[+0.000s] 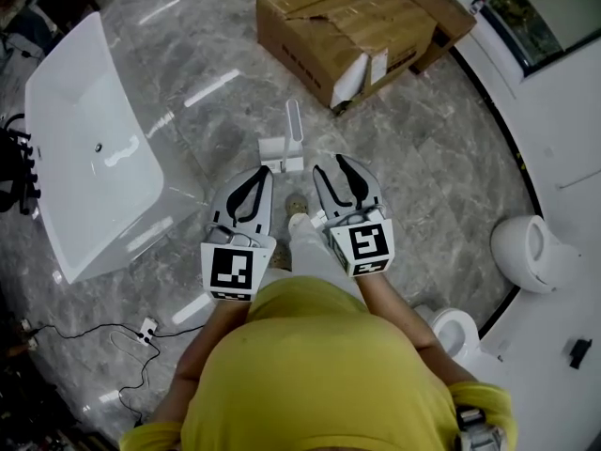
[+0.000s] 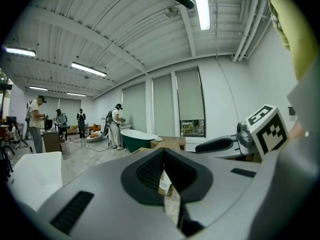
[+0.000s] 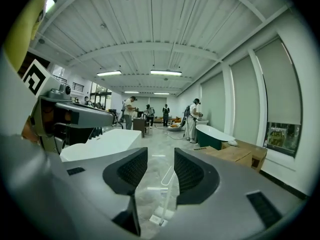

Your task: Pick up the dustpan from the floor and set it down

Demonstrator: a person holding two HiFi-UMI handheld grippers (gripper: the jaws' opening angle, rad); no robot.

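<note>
Floor: grey veined marble floor (image 1: 451, 158); lamp glare is reflected in it
Furniture: a white bathtub (image 1: 89, 148), cardboard boxes (image 1: 347, 26) and a toilet (image 1: 526, 252) are stood about; a green tub (image 3: 212, 136) is seen further off
Walls: white; tall windows (image 2: 190, 99) are covered by blinds
Light: ceiling strip lamps (image 3: 165, 73) are lit

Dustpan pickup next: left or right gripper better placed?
Right, probably. The right gripper has its jaws apart, and its view lines up the upright handle of the dustpan between them. The left gripper has its jaws together, so it would have to open first.
</note>
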